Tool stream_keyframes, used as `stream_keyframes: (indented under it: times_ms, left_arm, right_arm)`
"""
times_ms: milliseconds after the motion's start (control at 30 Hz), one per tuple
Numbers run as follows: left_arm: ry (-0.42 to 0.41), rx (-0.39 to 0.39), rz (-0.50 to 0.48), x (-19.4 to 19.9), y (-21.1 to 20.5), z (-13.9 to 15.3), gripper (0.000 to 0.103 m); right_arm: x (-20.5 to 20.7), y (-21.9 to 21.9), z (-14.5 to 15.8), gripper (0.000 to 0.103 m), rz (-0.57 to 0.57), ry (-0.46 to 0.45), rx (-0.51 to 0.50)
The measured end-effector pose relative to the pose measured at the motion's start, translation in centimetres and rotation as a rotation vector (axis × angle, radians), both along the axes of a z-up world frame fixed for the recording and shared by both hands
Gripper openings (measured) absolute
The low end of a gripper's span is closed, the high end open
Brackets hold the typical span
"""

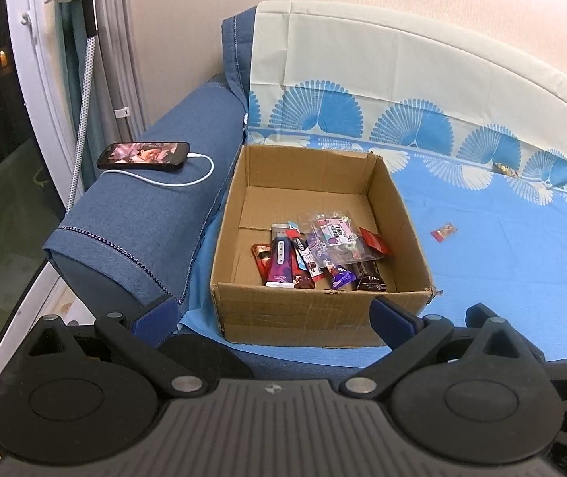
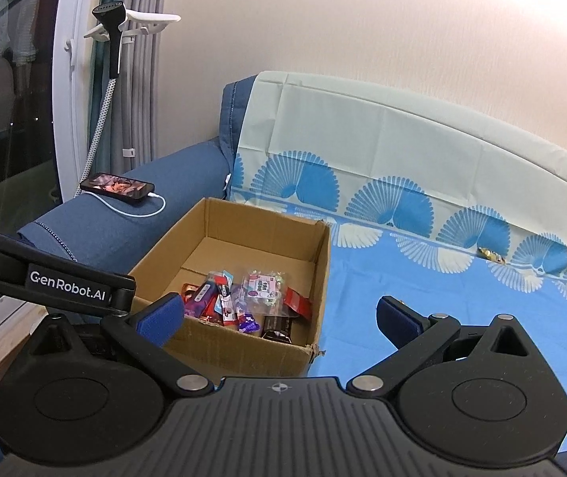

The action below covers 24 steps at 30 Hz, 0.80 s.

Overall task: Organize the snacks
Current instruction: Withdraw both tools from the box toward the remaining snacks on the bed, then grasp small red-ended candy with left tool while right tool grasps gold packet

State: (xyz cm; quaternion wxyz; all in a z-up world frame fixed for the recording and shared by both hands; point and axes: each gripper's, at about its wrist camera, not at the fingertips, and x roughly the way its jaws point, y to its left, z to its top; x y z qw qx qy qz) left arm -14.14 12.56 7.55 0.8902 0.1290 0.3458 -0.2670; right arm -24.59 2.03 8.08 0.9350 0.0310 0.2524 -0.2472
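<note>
Left wrist view: left gripper [image 1: 273, 314] hangs empty, jaws spread, before the cardboard box [image 1: 323, 312] holding the snacks [image 1: 319, 256]; a red packet [image 1: 444, 231] lies apart on the blue sheet [image 1: 482, 238]. Right wrist view: right gripper [image 2: 279, 318] gapes empty too; another stray wrapper [image 2: 491, 254] sits far back, easily overlooked; flat packets may slip a pinch.

"GenRobot.AI", white letters on a black bar [image 2: 66, 292] at the left edge of the right wrist view: the only legible text. Snack wrappers [image 2: 243, 298] in the box [image 2: 315, 278] carry print, too small and blurred to read in either view. Small red packet [image 1: 444, 231] on the blue sheet [image 1: 502, 246]: markings unreadable
</note>
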Motion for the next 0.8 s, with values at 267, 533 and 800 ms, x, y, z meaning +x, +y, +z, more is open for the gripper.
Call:
stream_keyframes:
  times_ms: [267, 533, 800]
  left_arm:
    - [-0.001, 0.008, -0.01, -0.1, -0.3, -0.1, 0.103]
    - [-0.023, 0.045, -0.073, -0.5, -2.4, 0.2, 0.103]
    - [-0.037, 0.096, -0.225, -0.9, -9.4, 1.2, 0.103]
  right_arm:
    - [-0.1, -0.2, 0.0, 0.103, -0.007, 0.002, 0.009]
    - [-0.7, -1.7, -0.3, 0.103, -0.036, -0.01, 0.017]
    - [-4.6, -8.2, -1.0, 0.103, -0.198, -0.02, 0.018]
